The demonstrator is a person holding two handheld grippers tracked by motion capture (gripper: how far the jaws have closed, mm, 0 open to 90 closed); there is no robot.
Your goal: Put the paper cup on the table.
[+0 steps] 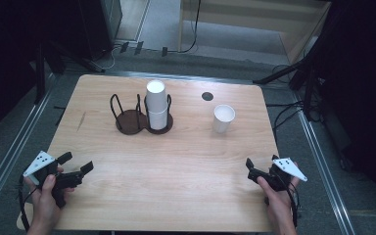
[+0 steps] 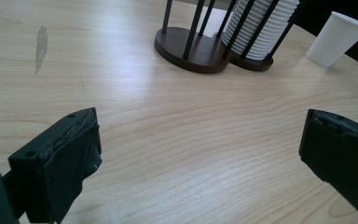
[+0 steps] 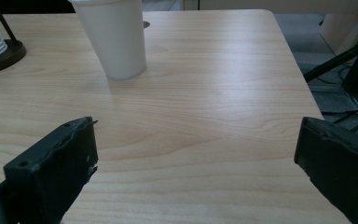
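A dark wooden two-slot cup holder [image 1: 142,119] with black wire posts stands at the table's far middle; its right slot holds a stack of white paper cups [image 1: 156,104], its left slot is bare. A single white paper cup [image 1: 223,118] stands upright to the right of it. My left gripper [image 1: 76,163] rests near the front left corner, open with nothing between its jaws. My right gripper [image 1: 262,164] sits near the front right edge, open and holding nothing. The left gripper view shows the holder [image 2: 196,49], the stack [image 2: 265,28] and the lone cup [image 2: 335,38] ahead. The lone cup [image 3: 114,37] stands ahead in the right gripper view.
A small dark round hole [image 1: 207,96] lies in the tabletop behind the single cup. A grey smear [image 2: 40,46] marks the wood at the left. The table's right edge [image 3: 303,79] drops to a floor with cables and stand legs.
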